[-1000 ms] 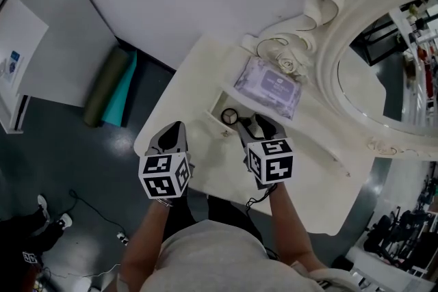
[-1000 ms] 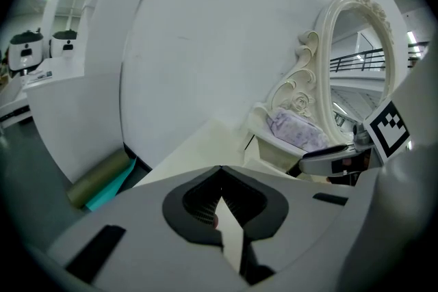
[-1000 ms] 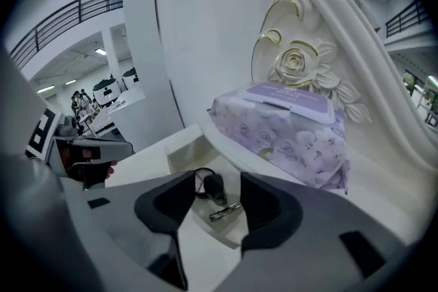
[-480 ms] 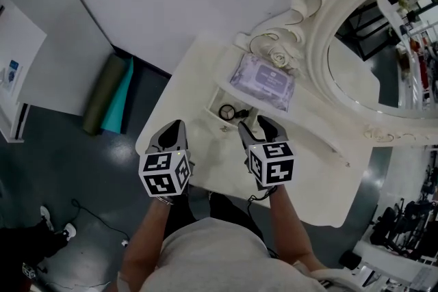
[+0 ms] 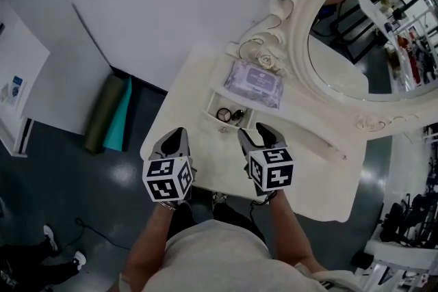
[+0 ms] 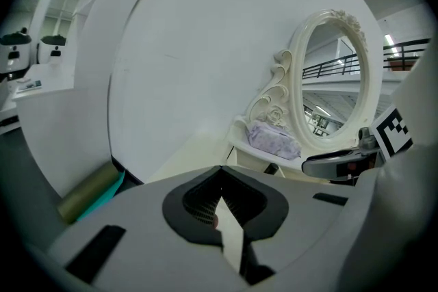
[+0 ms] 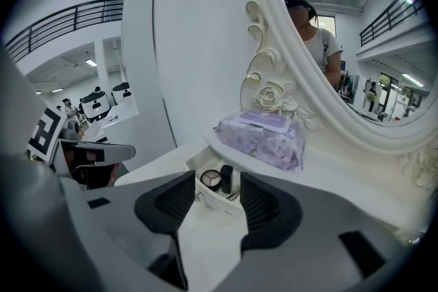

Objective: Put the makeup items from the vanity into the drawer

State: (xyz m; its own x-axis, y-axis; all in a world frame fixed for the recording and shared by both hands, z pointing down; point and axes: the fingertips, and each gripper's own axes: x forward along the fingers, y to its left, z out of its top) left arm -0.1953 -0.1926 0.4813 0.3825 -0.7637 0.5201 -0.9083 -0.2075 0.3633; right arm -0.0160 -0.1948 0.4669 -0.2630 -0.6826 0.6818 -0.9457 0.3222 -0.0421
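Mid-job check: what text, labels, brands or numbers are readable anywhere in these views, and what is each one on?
No text reads clearly in any view.
Top label of the wipes pack: purple, with print on it, too blurred to read.
The marker cubes: black-and-white square patterns only, no words or numbers.
The blue sticker at far left of the head view: too small to read.

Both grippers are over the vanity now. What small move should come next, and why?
Probably ease the right gripper forward to push the drawer shut. A compact and a dark tube already lie in it, no other makeup shows, only a wipes pack behind it, and that gripper is open, empty and facing the drawer front.
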